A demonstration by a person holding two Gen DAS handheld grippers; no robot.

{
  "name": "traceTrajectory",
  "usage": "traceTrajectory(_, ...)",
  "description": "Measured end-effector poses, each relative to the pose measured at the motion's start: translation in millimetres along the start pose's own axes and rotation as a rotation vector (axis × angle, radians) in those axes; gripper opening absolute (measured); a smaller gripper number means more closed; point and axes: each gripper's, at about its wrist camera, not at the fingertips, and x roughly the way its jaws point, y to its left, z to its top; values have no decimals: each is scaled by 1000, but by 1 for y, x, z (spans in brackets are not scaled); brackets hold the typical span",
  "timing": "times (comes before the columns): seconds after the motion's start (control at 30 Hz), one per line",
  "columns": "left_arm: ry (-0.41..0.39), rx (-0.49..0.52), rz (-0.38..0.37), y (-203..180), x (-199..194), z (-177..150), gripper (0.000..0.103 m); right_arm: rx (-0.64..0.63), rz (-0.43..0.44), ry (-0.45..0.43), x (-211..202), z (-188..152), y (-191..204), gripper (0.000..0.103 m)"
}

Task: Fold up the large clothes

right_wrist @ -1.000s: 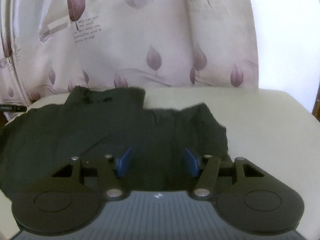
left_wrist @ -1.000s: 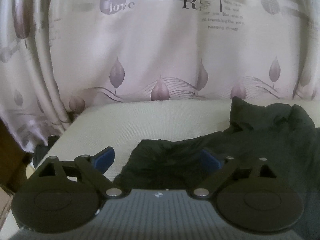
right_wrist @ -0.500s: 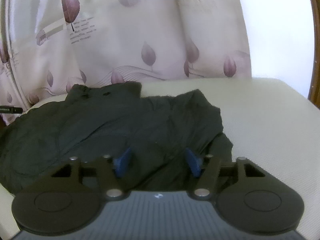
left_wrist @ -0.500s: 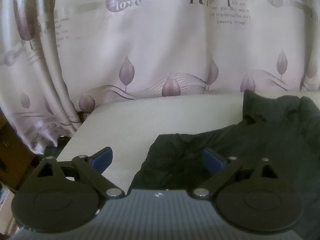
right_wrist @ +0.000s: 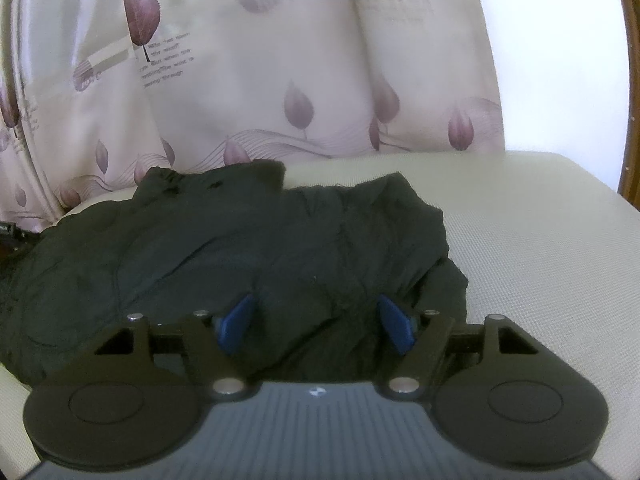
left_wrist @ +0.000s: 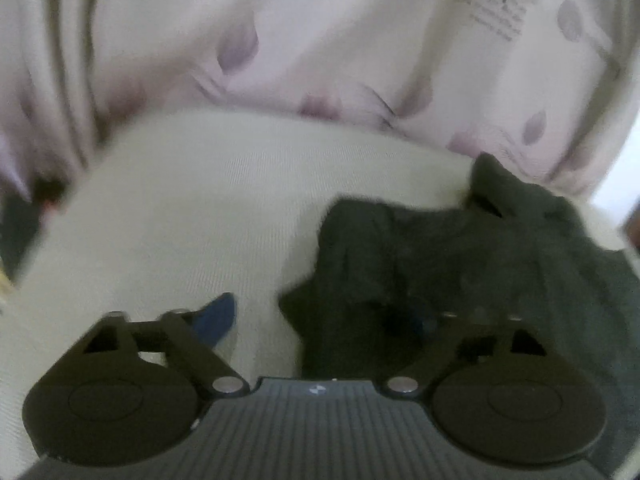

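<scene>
A dark garment (right_wrist: 240, 256) lies crumpled mid-frame on a cream cushion (right_wrist: 540, 240); the left tool (left_wrist: 320, 320) is closing over its edge, the right tool (right_wrist: 316, 320) spread and opening above it, so pinching corners likely comes next.

A blurred view looks forward and down along the left claw (left_wrist: 324, 320). Its jaws are closing, with a gap between them. The left finger's blue pad (left_wrist: 216, 318) shows clearly over pale surface; the right finger is dim, sunk against dark cloth. A crumpled dark garment (left_wrist: 460, 264) lies ahead and to the right of the claw, and its near edge reaches into the gap between the jaws. Whether either pad touches the cloth cannot be told. The garment rests on a cream, finely ribbed worktop (left_wrist: 200, 208) that spreads ahead and to the left. Beyond it hangs a pale curtain (left_wrist: 320, 40) printed with mauve leaves and small lettering.
</scene>
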Motion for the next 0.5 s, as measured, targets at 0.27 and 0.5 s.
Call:
traceTrajectory(0.27,93,-77,-309,31,18,-9,60,-7,-7,2,0,-1,3,73)
traceTrajectory(0.5,246,-144,-492,50,24,-3,70,-34,0,3,1,-5,6,78)
